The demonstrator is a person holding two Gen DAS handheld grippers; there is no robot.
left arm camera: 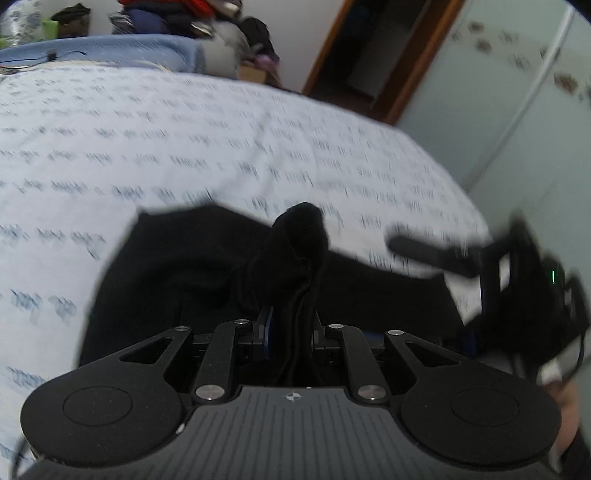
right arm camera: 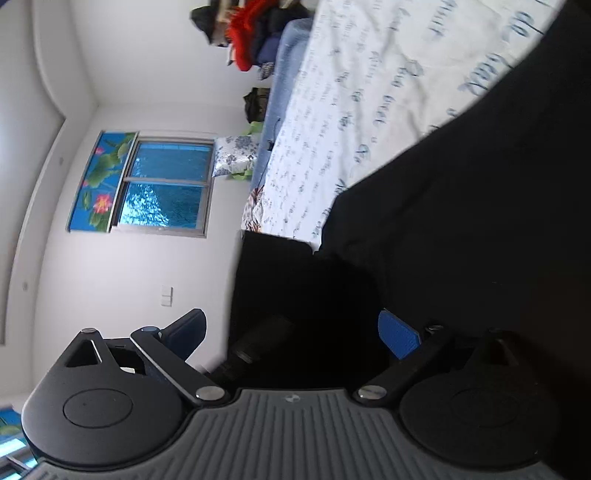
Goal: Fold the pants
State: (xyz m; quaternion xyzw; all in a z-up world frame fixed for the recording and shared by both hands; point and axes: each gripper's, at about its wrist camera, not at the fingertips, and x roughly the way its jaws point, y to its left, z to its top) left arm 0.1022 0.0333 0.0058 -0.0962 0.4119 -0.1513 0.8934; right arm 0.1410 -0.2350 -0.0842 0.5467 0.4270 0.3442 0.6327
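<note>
Left gripper [left arm camera: 291, 325] was clamped on a bunched fold of the black pants [left arm camera: 177, 266], its blue pads almost wholly hidden by the cloth rising between them in a dark peak. The rest of the pants lay spread on the white printed bedsheet [left arm camera: 184, 140]; folds and seams were lost in the black, and the sheet's print was smeared by blur. Right gripper [right arm camera: 295, 334] had its fingers spread wide, blue pads [right arm camera: 399, 334] well apart, with pants fabric filling the gap; whether cloth touched either pad could not be told. In the left view it appeared at the right edge, blurred and partly cut off. The right view was rolled sideways, showing a window [right arm camera: 162, 188] and a clothes pile [right arm camera: 247, 33] beyond the bed.
</note>
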